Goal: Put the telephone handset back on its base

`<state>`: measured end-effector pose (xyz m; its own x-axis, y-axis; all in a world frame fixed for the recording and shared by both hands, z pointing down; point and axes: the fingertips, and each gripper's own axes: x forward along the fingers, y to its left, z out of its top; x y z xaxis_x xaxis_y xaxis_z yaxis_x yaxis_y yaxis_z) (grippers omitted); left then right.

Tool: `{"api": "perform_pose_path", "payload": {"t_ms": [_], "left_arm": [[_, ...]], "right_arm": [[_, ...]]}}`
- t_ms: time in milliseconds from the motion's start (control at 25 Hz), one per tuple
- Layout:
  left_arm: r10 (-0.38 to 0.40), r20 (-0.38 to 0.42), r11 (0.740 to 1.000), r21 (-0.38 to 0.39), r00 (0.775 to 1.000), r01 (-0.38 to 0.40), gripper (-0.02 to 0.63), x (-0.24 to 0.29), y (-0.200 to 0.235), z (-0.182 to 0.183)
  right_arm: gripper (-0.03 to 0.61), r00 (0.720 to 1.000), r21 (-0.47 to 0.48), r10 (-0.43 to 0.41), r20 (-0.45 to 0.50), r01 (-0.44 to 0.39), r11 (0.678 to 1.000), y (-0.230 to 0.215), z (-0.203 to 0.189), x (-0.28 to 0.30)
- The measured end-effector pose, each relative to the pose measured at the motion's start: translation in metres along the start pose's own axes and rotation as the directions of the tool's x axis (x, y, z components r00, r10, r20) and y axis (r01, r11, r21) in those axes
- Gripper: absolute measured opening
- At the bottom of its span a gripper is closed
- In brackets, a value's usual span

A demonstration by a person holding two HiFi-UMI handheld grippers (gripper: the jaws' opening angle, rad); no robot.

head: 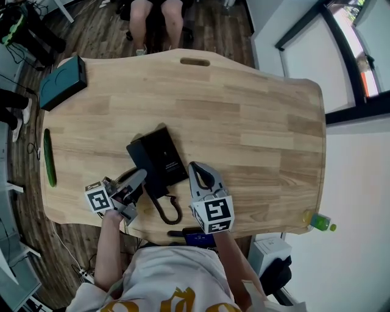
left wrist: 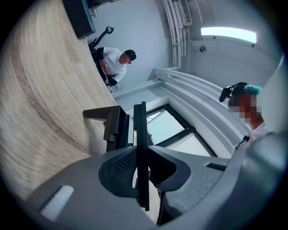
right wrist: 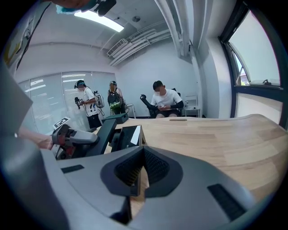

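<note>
The left gripper (head: 140,177) is clamped narrowly on the thin black handset (left wrist: 141,128), which stands on edge between its pads and reaches out past the fingertips. Just beyond the fingertips sits the black base (head: 163,157). From above, the handset lies along the side of the base nearest this gripper; I cannot tell whether it touches the base. Behind the gripper, toward the person, the coiled cord (head: 169,212) loops on the table (head: 244,122) close to its near edge, between the two grippers.

The right gripper (head: 194,166) has its jaws drawn together with nothing in them. It sits just beside the base's near right corner and points across the table. The left gripper, with the tilted handset, is close by on its left.

Well out to the left of the left gripper, a long green thing (head: 50,159) lies along the table edge. Farther off, a dark teal box (head: 63,81) sits at the far left corner. Well to the right of the right gripper, a green bottle (head: 319,222) is at the table's near right corner. Beyond the far edge, past a slot (head: 195,61) in the tabletop, a person (head: 157,18) is seated.
</note>
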<state>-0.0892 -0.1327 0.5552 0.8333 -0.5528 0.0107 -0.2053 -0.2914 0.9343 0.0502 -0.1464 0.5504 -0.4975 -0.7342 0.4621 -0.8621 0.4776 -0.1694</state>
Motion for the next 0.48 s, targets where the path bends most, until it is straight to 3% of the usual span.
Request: {"api": "perform_pose_path", "payload": {"t_ms": [480], "left_arm": [[0.018,0.001,1.000,-0.011,1.000,-0.018,0.072,0.003,0.018,-0.002]], "right_arm": [[0.003,0.999,0.034,0.006,-0.039,-0.005,0.999,-0.010,-0.016,0.013]]}}
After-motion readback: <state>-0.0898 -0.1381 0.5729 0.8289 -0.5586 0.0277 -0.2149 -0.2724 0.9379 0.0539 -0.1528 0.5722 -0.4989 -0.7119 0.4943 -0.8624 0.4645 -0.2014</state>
